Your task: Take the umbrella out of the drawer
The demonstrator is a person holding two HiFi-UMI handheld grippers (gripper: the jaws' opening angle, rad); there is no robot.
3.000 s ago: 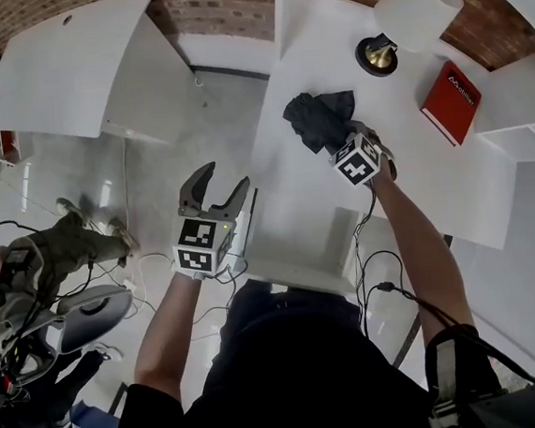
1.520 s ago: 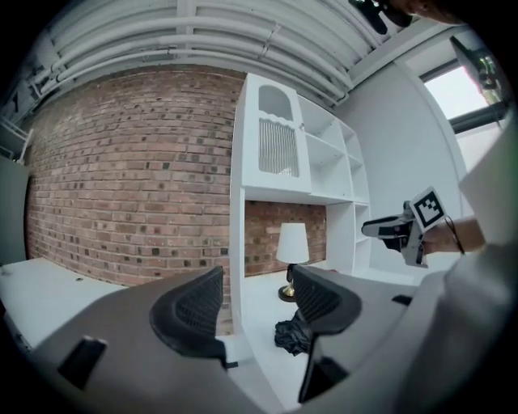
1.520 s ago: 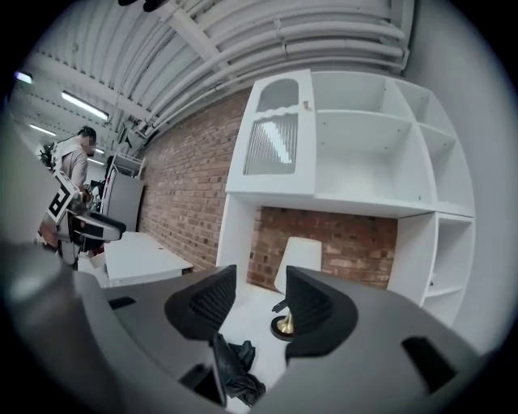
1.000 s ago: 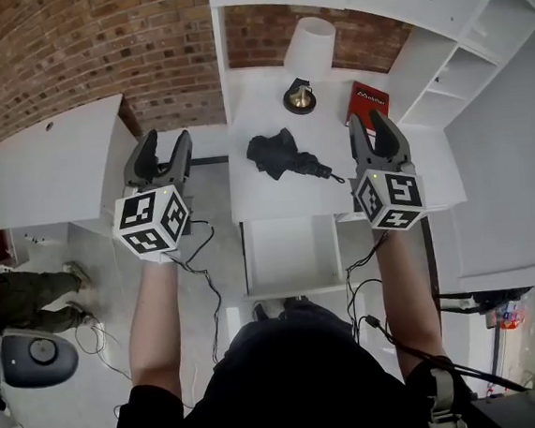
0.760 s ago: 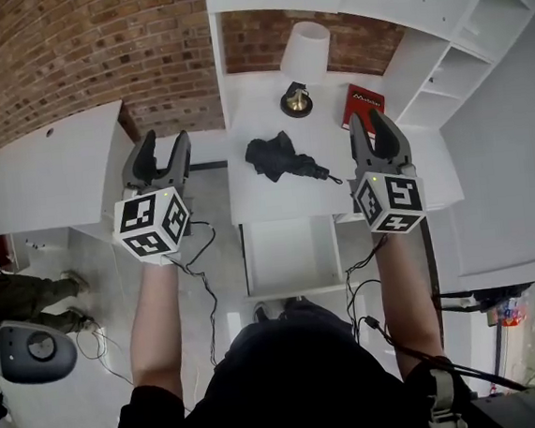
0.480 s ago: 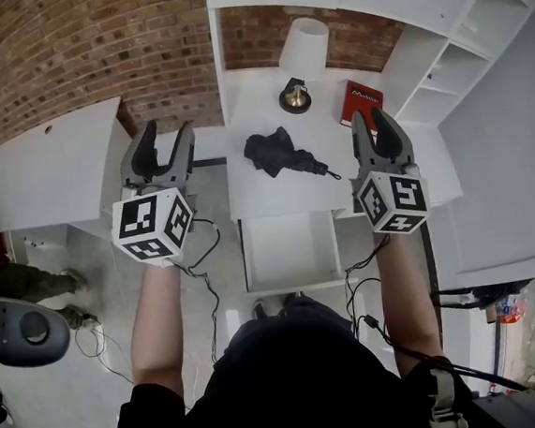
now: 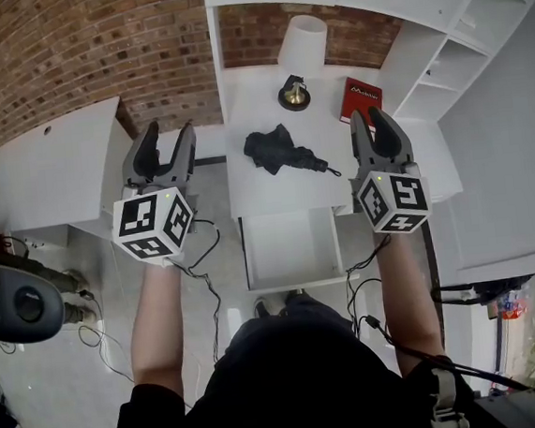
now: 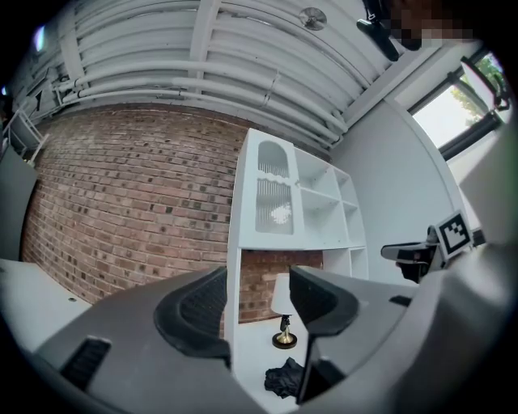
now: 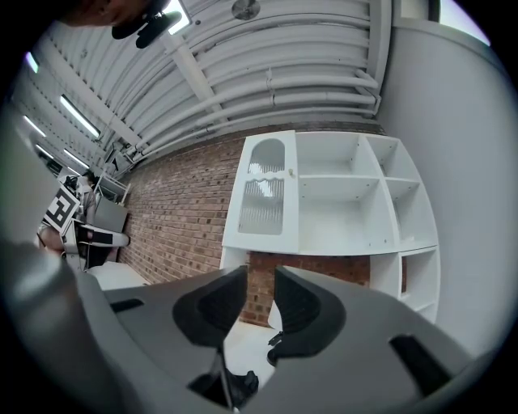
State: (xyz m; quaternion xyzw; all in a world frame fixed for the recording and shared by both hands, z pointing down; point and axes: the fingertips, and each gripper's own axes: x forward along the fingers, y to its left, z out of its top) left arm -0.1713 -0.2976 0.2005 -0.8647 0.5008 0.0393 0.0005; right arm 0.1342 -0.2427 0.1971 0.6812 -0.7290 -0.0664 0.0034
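Left gripper (image 7: pixel 170 135) gapes empty; right gripper (image 7: pixel 369 117), narrowly apart and empty, has just been closing. One crumpled umbrella (image 7: pixel 278 151), its detail unclear; one open drawer (image 7: pixel 290 248).

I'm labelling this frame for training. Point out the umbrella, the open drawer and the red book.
umbrella (image 7: pixel 275 149), head view, middle of its bunched black canopy
drawer (image 7: pixel 290 248), head view, bare white inside bottom
red book (image 7: pixel 360 100), head view, centre of its cover

Lamp (image 7: pixel 298 45), white shade, brass base: table (image 7: pixel 258 196) far edge. Red book (image 7: pixel 359 100): far right corner. Brick wall (image 7: pixel 74 58) behind.
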